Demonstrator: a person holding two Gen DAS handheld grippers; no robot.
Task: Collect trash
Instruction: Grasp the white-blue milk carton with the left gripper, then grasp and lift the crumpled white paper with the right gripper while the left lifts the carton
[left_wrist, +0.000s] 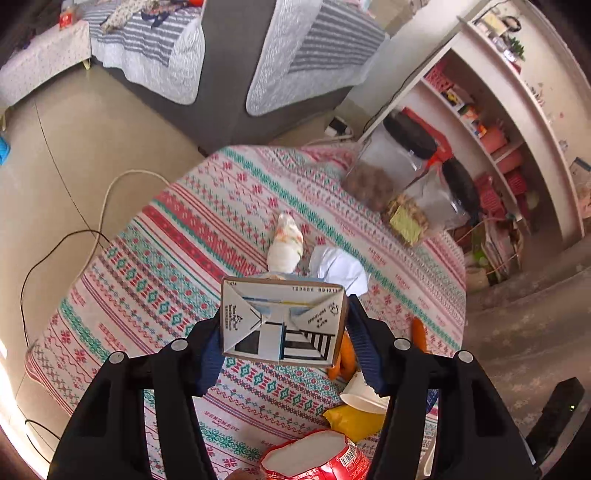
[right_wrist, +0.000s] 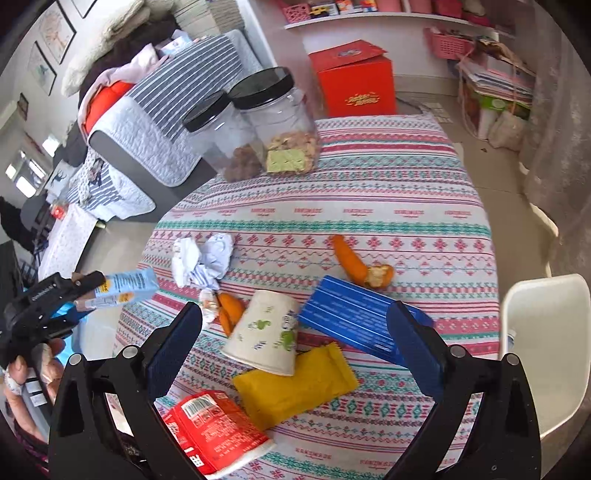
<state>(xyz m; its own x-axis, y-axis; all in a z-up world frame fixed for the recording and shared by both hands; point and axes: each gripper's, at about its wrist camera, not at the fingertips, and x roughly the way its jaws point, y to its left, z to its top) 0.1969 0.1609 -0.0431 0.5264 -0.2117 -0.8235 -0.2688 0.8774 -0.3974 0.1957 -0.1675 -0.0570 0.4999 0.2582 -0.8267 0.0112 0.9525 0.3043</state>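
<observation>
**Carton lifted, more trash left on the table**

While the table (right_wrist: 369, 192) with its patterned cloth carried many pieces of trash, the step in hand seemed to be the carrying away of one picked piece. Two clear jars (right_wrist: 258, 122) with black lids stood at the far edge and did not look like trash. Nearer lay a blue box (right_wrist: 347, 314), a yellow packet (right_wrist: 295, 387), a red wrapper (right_wrist: 218, 428), a paper cup (right_wrist: 266, 332) on its side, crumpled paper (right_wrist: 203, 258) and orange peels (right_wrist: 351, 262).

The left claw (left_wrist: 284, 332) was about half closed on a small drink carton (left_wrist: 284, 321), pads pressed on its two sides, and the carton hung above the table, clear of the cloth. The right claw (right_wrist: 291, 347) stood wide open and empty, hovering over the paper cup and the blue box.

No bin was visible. I judged the next move to need a lowering of the right claw around the cup, with a gentle closing, since a thin cup crushes or rolls easily.
</observation>
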